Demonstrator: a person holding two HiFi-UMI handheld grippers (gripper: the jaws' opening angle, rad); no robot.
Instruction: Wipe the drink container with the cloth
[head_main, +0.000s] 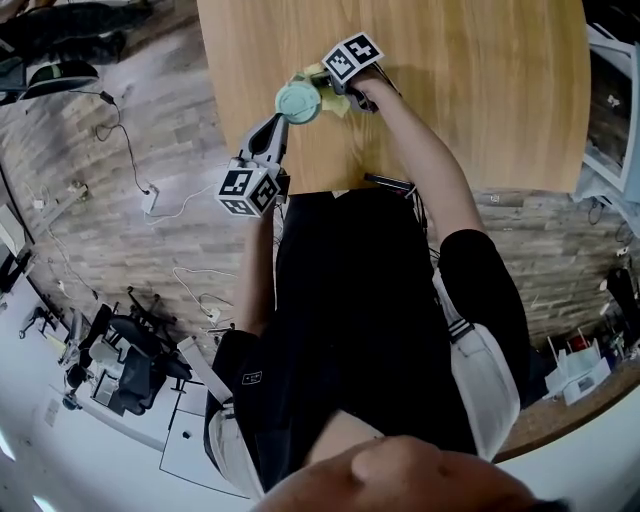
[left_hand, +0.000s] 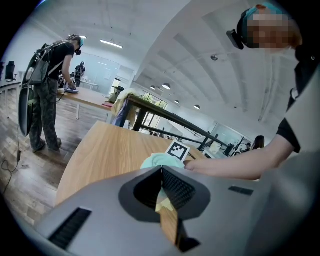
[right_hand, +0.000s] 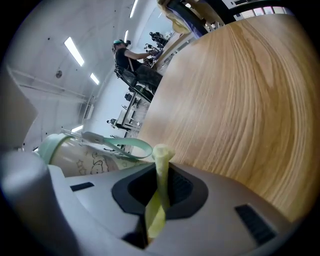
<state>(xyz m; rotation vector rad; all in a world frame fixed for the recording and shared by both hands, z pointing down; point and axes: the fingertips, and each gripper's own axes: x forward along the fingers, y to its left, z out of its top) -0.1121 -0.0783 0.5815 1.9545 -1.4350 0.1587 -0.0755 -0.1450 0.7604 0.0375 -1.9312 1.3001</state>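
Head view, cloth (head_main: 338, 108) in R gripper (head_main: 323, 93), by container (head_main: 297, 101)

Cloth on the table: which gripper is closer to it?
Right. The right gripper is shut on the cloth; the left gripper comes at the drink container from the other side.

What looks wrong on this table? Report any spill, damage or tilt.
Nothing stands out. The mint-lidded bottle stands upright on the wooden table. No spill shows, and the right claw pinches the yellow cloth beside the bottle.
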